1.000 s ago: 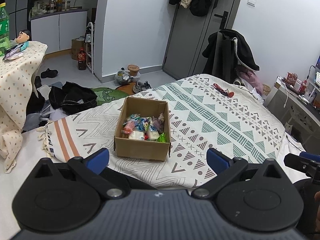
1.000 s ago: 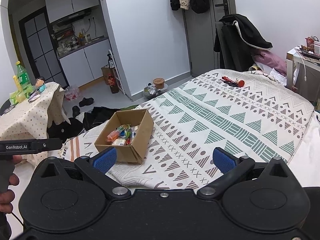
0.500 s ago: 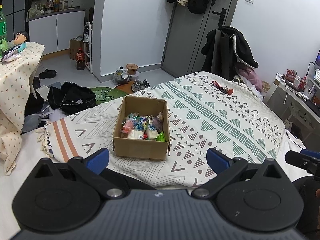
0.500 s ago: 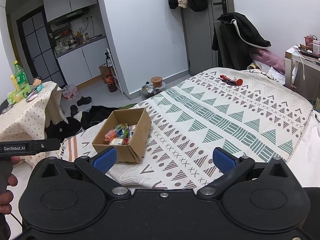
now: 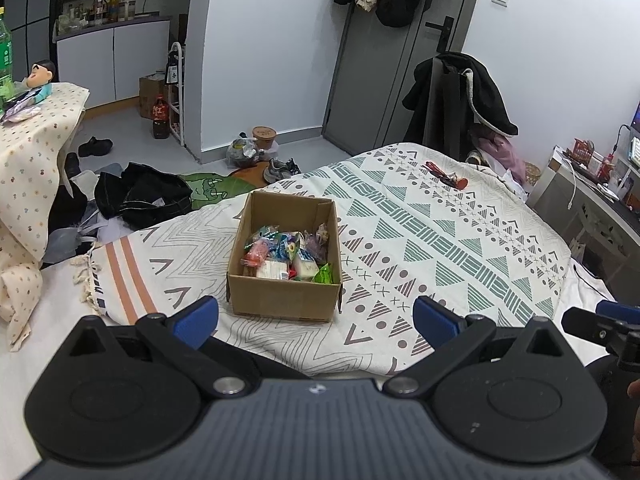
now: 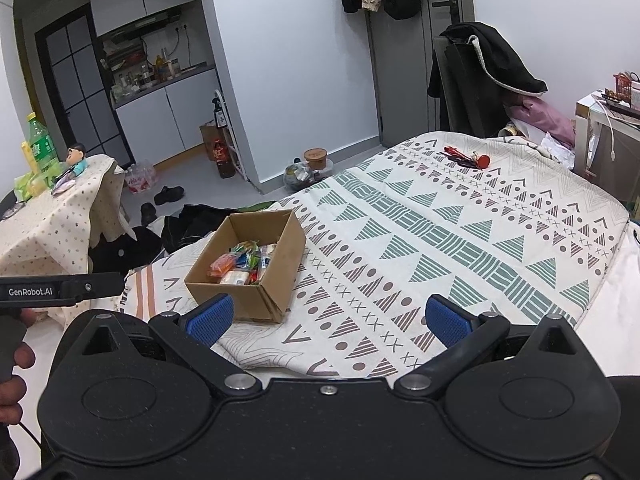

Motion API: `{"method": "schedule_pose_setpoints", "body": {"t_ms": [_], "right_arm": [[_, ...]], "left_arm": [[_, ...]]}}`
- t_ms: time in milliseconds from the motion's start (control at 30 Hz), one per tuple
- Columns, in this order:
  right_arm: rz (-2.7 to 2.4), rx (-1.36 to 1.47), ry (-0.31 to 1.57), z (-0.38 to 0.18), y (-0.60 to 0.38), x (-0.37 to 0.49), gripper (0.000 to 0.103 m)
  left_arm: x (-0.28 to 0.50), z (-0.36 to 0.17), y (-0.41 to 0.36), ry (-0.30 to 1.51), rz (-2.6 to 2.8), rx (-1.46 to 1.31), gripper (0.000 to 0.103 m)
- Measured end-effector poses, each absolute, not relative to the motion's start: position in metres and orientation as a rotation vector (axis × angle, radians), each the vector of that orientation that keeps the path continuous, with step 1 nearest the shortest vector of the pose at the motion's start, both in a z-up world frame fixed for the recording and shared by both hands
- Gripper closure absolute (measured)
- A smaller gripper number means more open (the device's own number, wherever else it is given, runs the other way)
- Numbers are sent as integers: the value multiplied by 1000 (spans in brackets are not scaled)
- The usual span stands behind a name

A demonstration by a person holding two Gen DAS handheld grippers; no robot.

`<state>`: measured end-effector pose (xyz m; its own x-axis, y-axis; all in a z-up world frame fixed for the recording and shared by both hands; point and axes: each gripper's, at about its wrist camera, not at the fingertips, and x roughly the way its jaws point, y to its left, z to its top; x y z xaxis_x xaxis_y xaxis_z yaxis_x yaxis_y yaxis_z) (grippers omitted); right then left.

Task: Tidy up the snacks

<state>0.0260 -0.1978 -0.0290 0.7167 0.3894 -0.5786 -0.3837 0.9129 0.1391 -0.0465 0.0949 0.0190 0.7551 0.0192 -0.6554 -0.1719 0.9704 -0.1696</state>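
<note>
I hold my left hand-held gripper (image 5: pixel 316 322) low over the near edge of the bed, its blue-padded fingers (image 5: pixel 194 320) spread wide with nothing between them, and my right hand-held gripper (image 6: pixel 326 320) hovers the same way, spread and empty. The open brown cardboard box (image 5: pixel 285 254) sits on the cream bedspread with teal and brown triangle patterns (image 5: pixel 440 240), straight ahead of my left gripper and off to the left of my right one (image 6: pixel 248 264). Inside it lies a jumble of small coloured snack packets (image 5: pixel 286 254), orange, white, green and purplish wrappers piled together. Nothing stands between either gripper and the box; only bare bedspread lies in the gap. Far across the bed, well apart from the box, rests a small cluster of red items (image 5: pixel 446 172) that I cannot make out. Beyond the bed's left edge, dark clothing (image 5: pixel 148 194) is heaped on the grey floor. A desk draped in a dotted cream cloth (image 6: pixel 52 220) carries a green plastic bottle (image 6: pixel 38 142) and a small figurine (image 6: pixel 76 158). A black coat (image 5: pixel 468 96) hangs over a chair near the grey door (image 5: pixel 400 64).
</note>
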Motion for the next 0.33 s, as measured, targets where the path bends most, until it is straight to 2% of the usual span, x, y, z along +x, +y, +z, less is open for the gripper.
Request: {"method": "schedule_pose_setpoints", "body": {"t_ms": [333], "right_arm": [[416,29,652,-35,-204,29,0]], "left_arm": [[-47,17,92,712,112,-207,0]]}}
